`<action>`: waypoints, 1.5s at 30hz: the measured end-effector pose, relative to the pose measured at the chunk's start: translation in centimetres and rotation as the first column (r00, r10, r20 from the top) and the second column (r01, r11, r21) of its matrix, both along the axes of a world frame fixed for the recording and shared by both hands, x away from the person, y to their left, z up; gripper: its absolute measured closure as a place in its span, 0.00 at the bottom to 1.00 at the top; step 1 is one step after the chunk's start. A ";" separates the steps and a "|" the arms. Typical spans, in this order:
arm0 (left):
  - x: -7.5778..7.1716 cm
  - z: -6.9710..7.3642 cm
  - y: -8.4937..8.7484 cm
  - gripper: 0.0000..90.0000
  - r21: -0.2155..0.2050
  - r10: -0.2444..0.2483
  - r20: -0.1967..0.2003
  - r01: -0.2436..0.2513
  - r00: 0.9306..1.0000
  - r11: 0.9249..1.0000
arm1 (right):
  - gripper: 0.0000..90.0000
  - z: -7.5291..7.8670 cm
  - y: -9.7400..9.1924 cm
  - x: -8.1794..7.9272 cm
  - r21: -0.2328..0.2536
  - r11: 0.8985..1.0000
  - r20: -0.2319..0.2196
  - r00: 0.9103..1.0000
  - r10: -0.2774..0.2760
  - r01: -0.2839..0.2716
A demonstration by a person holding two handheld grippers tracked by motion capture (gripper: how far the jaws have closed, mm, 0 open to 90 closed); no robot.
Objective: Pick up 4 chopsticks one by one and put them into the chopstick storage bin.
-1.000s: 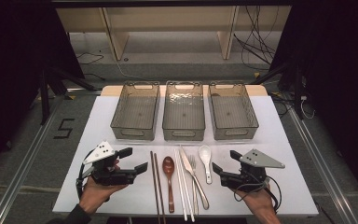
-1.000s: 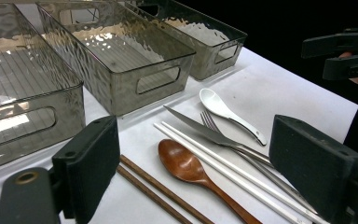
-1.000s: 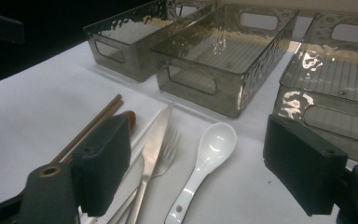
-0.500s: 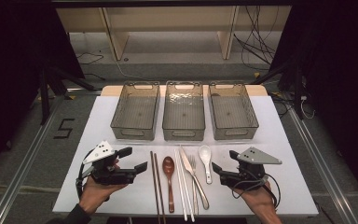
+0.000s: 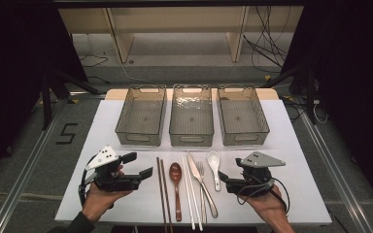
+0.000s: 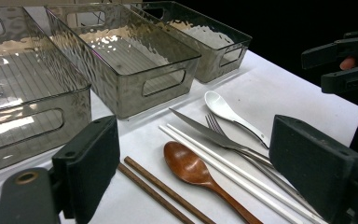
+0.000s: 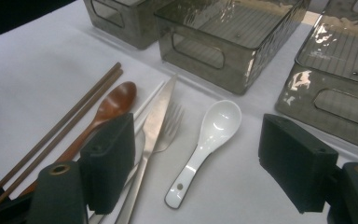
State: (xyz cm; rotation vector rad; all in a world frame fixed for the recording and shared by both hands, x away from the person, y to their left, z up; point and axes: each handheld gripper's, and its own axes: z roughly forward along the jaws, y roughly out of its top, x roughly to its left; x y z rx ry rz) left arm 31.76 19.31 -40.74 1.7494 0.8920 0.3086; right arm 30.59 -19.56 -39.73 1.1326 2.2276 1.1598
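Nearest to you: left gripper [image 5: 138,165], jaws spread wide, nothing between them, held just above the white table [image 5: 301,194] at the left of the cutlery row. Right gripper [image 5: 226,180], jaws likewise apart and empty, low at the right of the row.

Between the two, lying side by side lengthwise: brown chopsticks [image 5: 162,189], wooden spoon [image 5: 176,177], white chopsticks [image 5: 188,187], knife [image 5: 200,182] crossing over a fork [image 5: 201,171], and a white ceramic spoon [image 5: 214,162]. The ceramic spoon [image 7: 205,140] sits squarely ahead of your right jaws and close to them; the wooden spoon [image 6: 193,170] sits ahead of your left.

Farther back: three clear bins, left [image 5: 141,116], middle [image 5: 191,116], right [image 5: 243,116], all empty.

Step in hand, by my reading: the approach before the first pick; nothing sorted yet. Next move calls for lowering your right gripper astride the ceramic spoon's handle and closing on it, clear of the fork beside it.
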 end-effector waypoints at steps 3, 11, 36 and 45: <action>0.0 0.0 0.0 0.17 0.000 0.000 0.000 0.000 1.000 1.000 | 0.32 0.1 0.4 0.0 -0.019 1.000 -0.011 1.000 0.021 -0.021; 0.0 0.0 0.0 0.17 0.000 0.003 -0.001 -0.003 1.000 1.000 | 0.37 0.1 2.6 0.6 -0.117 0.989 -0.100 0.992 0.081 -0.092; 0.1 0.1 0.2 0.17 -0.009 0.006 0.002 -0.006 1.000 1.000 | 0.57 -3.0 10.6 2.5 -0.295 0.904 -0.375 0.907 0.189 -0.310; 0.0 0.1 0.3 0.17 -0.010 0.004 0.006 -0.004 1.000 1.000 | 0.65 -5.0 12.0 3.2 -0.358 0.876 -0.429 0.890 0.151 -0.322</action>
